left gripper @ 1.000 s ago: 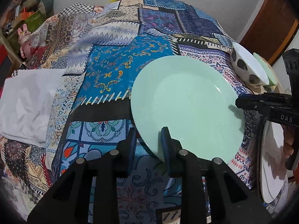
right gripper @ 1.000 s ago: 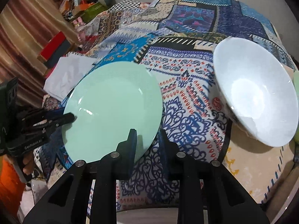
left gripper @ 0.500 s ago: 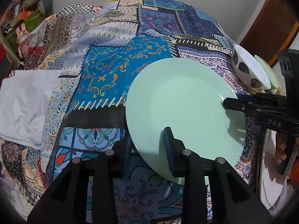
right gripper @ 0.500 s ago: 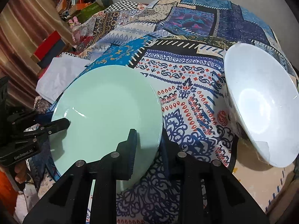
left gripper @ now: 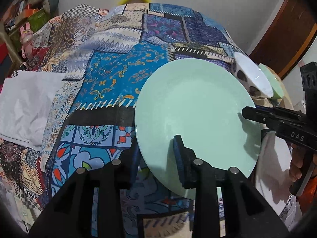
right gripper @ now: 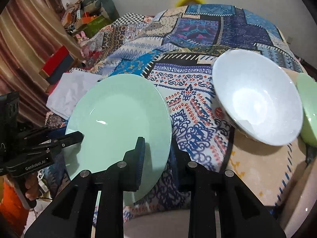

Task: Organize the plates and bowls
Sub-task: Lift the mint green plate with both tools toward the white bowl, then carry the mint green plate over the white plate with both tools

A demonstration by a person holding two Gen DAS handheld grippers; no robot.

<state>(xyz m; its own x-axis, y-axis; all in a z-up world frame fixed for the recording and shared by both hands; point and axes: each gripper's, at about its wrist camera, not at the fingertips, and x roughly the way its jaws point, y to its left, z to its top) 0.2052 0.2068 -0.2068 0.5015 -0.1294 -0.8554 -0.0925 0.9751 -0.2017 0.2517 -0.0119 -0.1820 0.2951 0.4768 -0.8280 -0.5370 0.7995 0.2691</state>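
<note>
A mint-green plate (left gripper: 196, 107) is held tilted above the patchwork cloth; it also shows in the right wrist view (right gripper: 118, 123). My left gripper (left gripper: 156, 150) is shut on its near-left rim, one finger above and one below. My right gripper (right gripper: 156, 150) is shut on the opposite rim and shows from the side in the left wrist view (left gripper: 245, 113). A white bowl (right gripper: 257, 99) with dark spots outside sits to the right on the cloth, and a pale green bowl (right gripper: 309, 107) stands beside it. The spotted bowl shows in the left wrist view (left gripper: 253, 79).
The patchwork cloth (left gripper: 122, 75) covers a bed-like surface. A white sheet (left gripper: 27, 103) lies at its left. A white plate (left gripper: 275, 170) lies at the near right edge. Clutter and boxes (right gripper: 83, 19) stand at the far left by a curtain. A wooden door (left gripper: 283, 39) is at the right.
The plate has risen and tilted more steeply between both grippers. Both grippers have slid further onto its rim. The white bowl looks nearer in the right wrist view.
</note>
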